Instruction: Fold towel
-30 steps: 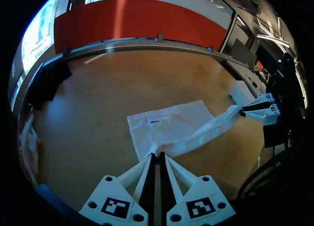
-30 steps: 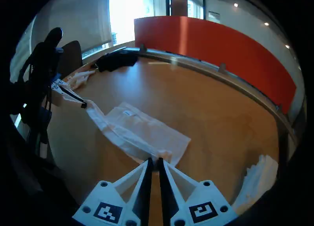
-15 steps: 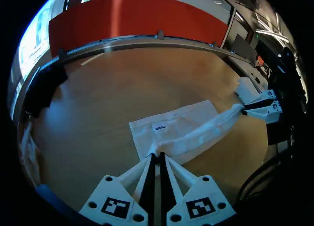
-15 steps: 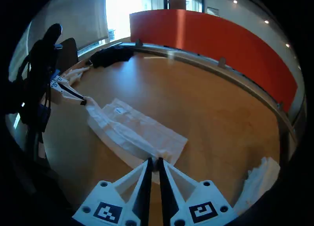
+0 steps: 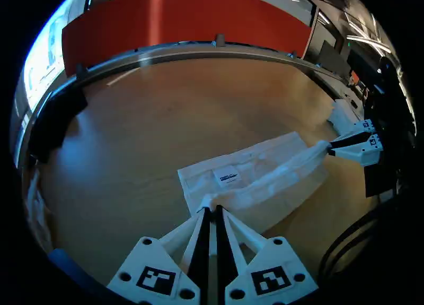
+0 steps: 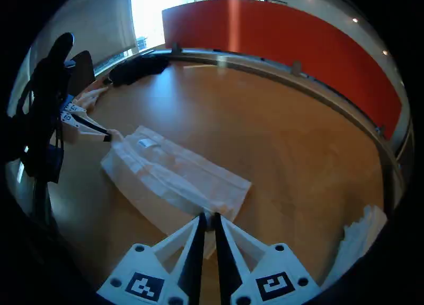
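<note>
The left gripper (image 5: 211,209) and right gripper (image 6: 208,215) each pinch a corner of the white towel (image 5: 265,170). Its raised edge has travelled farther over the half lying flat on the counter (image 5: 159,114), so the fold looks about halfway done.

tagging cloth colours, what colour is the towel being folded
White, with a small label; the towel shows best in the left gripper view.

White towel (image 5: 265,167), tan table (image 5: 185,109), red partition (image 5: 185,18)
</note>
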`<action>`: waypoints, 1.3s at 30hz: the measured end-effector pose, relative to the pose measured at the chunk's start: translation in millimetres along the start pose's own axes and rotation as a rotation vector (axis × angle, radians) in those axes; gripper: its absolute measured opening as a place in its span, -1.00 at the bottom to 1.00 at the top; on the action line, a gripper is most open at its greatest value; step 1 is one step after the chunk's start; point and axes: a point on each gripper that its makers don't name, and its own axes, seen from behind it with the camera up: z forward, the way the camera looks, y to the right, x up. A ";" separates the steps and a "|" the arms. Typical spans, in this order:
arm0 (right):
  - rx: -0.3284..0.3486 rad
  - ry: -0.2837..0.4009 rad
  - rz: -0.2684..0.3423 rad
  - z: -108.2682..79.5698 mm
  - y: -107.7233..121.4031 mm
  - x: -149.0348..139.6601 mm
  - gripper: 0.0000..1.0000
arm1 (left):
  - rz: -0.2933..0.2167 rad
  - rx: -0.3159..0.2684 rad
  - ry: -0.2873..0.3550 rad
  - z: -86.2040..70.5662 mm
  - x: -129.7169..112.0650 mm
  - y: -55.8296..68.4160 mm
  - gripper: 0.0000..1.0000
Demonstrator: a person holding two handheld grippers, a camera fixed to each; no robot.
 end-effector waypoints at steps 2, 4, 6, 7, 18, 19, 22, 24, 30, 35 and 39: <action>-0.006 0.000 0.004 3.8 2.3 0.8 -0.70 | 0.000 0.005 0.000 4.3 1.5 -2.3 -0.83; -0.014 -0.002 0.006 7.8 4.9 1.0 -0.67 | 0.000 0.011 0.001 7.6 3.0 -4.4 -0.82; -0.022 -0.004 0.008 11.7 7.8 1.5 -0.64 | 0.002 0.016 0.001 10.7 4.4 -6.4 -0.79; -0.027 -0.004 0.009 13.4 9.4 1.9 -0.62 | 0.002 0.018 0.001 12.0 4.8 -7.3 -0.77; -0.067 -0.019 -0.001 27.9 22.3 0.4 -0.16 | 0.013 0.058 -0.001 21.5 5.9 -22.0 -0.53; -0.074 -0.018 -0.003 28.5 23.9 0.6 -0.10 | 0.014 0.062 0.001 21.6 6.8 -23.2 -0.53; -0.091 -0.017 -0.004 30.1 28.2 1.3 0.01 | 0.021 0.073 0.007 22.1 9.1 -26.1 -0.52; -0.100 -0.015 -0.005 31.0 30.6 2.0 0.07 | 0.029 0.080 0.008 22.4 10.4 -27.7 -0.50; -0.131 -0.007 -0.007 32.9 38.1 5.9 0.20 | 0.050 0.109 0.012 22.1 15.0 -34.2 -0.13; -0.154 -0.001 -0.005 34.6 45.0 8.9 0.29 | 0.048 0.129 0.019 21.4 18.4 -39.5 0.39; -0.168 0.013 -0.005 34.1 49.6 13.6 0.54 | 0.036 0.146 0.031 18.6 21.0 -44.5 0.62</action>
